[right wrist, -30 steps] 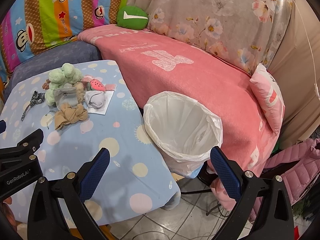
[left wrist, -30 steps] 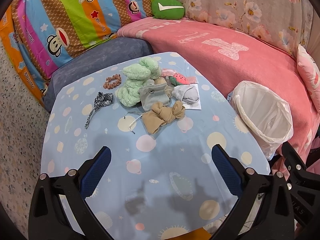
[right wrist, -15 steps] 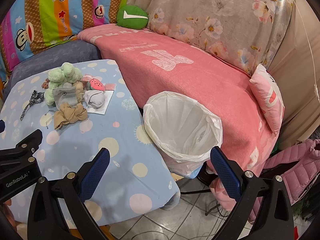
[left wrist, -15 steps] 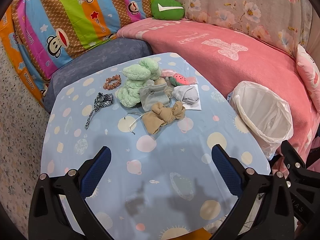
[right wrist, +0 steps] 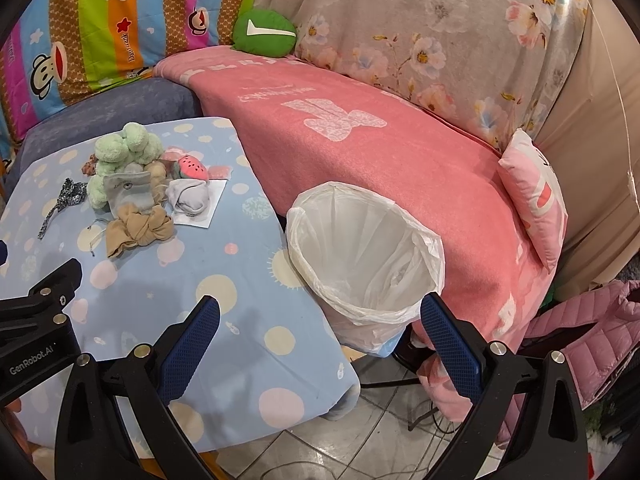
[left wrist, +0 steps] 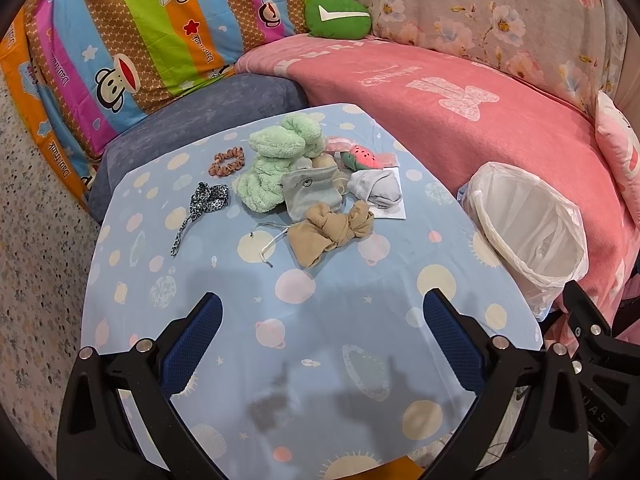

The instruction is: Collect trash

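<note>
The right gripper hung with its blue-padded jaws spread wide and empty at the bottom of the frame. Between them, at centre, stood a white-lined trash bin beside a blue polka-dot table. A heap of socks and scrunchies lay at left.

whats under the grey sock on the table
A white sheet of paper lies under the grey sock, its edges showing on the blue tablecloth. Whatever is on the paper beneath the sock is covered.
</note>
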### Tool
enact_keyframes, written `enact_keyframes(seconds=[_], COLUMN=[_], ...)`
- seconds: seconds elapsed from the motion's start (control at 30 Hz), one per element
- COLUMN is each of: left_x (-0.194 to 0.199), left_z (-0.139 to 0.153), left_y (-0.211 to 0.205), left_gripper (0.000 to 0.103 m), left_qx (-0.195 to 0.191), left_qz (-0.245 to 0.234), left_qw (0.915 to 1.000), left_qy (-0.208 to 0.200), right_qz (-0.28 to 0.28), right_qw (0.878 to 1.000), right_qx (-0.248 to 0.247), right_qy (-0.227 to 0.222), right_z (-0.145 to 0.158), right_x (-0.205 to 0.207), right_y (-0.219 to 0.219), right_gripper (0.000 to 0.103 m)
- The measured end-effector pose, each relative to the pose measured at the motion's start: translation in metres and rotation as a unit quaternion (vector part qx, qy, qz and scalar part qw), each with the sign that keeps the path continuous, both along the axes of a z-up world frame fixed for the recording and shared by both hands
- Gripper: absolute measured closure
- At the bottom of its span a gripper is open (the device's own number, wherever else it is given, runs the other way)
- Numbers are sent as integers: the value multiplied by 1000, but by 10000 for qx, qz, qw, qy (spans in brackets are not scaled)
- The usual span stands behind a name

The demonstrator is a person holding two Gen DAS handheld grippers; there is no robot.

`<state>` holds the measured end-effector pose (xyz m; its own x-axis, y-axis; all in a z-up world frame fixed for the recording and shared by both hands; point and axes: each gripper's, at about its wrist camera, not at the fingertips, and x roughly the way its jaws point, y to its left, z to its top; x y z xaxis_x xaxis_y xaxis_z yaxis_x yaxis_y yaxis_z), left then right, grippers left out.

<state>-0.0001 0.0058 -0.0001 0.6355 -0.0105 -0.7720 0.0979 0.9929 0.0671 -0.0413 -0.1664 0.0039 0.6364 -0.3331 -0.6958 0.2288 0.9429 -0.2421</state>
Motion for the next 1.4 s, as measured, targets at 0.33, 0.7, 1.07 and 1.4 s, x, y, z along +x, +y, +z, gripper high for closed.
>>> enact_keyframes(seconds=[0.33, 0.7, 1.07, 1.4], left_x=[0, 1, 1, 1], left_z=[-3, -3, -2, -2], left_y=[-2, -4, -6, -8], left_gripper=[7, 7, 7, 7], left_qx=[10, 23, 30, 31], left_qz=[-40, -67, -77, -95], left_qw=[10000, 10000, 10000, 10000], left_qy=[9, 3, 0, 5], right_qz=[-45, -67, -74, -78], right_qw=[10000, 10000, 10000, 10000], right_qx=[-17, -9, -7, -15], right_qy=[20, 14, 22, 25], right_z=[-2, -3, -3, -3], right_x=[2, 1, 2, 2], right_y=[0, -2, -4, -3], right_gripper=[7, 7, 7, 7])
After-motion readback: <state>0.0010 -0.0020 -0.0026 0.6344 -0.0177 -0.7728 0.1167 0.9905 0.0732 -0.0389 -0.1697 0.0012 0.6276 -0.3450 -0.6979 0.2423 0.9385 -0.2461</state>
